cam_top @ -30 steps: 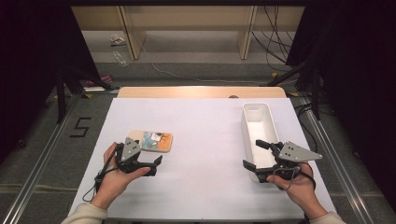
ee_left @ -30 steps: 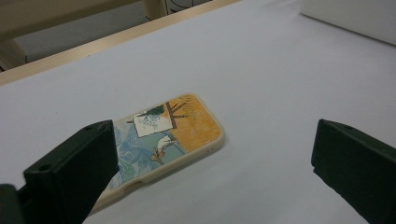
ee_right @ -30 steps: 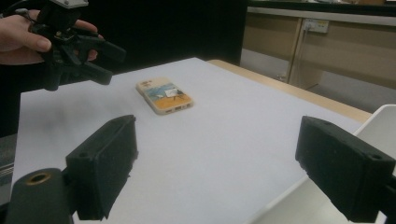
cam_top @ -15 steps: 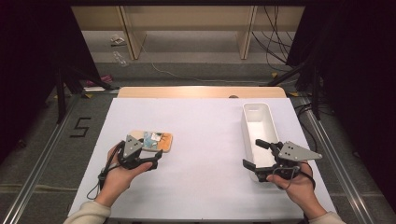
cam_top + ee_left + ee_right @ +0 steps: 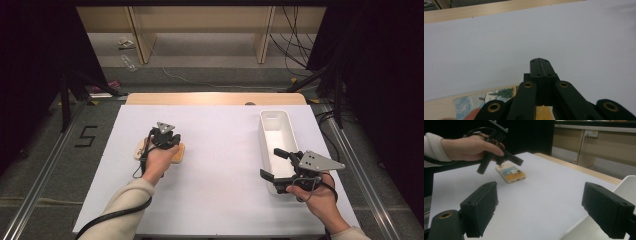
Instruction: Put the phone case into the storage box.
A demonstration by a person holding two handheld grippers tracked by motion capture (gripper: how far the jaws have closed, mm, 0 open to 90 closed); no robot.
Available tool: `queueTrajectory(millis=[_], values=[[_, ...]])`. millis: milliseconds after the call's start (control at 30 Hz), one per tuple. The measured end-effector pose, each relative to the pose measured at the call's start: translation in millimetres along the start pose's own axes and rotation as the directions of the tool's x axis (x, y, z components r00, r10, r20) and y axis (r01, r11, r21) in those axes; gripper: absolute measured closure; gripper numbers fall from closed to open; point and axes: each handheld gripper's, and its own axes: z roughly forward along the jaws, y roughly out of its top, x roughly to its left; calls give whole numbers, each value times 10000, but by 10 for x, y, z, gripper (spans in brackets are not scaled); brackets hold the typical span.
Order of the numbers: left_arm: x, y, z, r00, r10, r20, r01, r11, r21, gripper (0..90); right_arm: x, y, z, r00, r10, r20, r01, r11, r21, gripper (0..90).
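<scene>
Dim room, grey floor [image 5: 45, 165], wood shelving [image 5: 200, 25].

text: "5" | on: floor [image 5: 60, 150] left of table [image 5: 220, 200] | other text: none legible

Black hand-held gripper [image 5: 165, 141] with grey triangular plate, cream sleeves [image 5: 120, 207]

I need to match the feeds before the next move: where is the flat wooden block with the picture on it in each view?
High view: wooden block left of centre, under the left gripper.
Left gripper view: bottom-left corner, behind the shut jaws.
Right gripper view: upper left of centre, below the left gripper.
Shared landmark: white sheet.
</scene>
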Motion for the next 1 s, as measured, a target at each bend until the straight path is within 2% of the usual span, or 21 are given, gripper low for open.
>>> queueTrajectory(millis=[33,100,267,367,400,733,1000], values=[[0,0,0,10000,0,0,0,10000,0,898,0,0,0,10000,0,0,0,10000,0,143],[-6,46,150,9995,-2,-302,13,9994,357,898,-1,-5,2,10000,52,-24,-52,10000,47,143],[-7,58,310,9977,-141,-668,191,9970,744,899,3,1,0,9999,41,-121,-40,10000,23,143],[-13,38,352,9976,-132,-683,193,9958,895,898,2,-1,-2,9999,23,-128,-22,10000,55,143],[-14,22,378,9978,-367,-558,422,9940,1010,899,4,-5,4,9999,41,-133,-41,10000,2,143],[-37,-38,432,9982,-322,-505,383,9913,1256,899,11,1,-1,9997,106,-234,-107,9999,-17,147],[-92,-79,357,9993,-55,-378,110,9889,1485,899,8,0,-2,9997,123,-228,-123,9999,-17,148]])
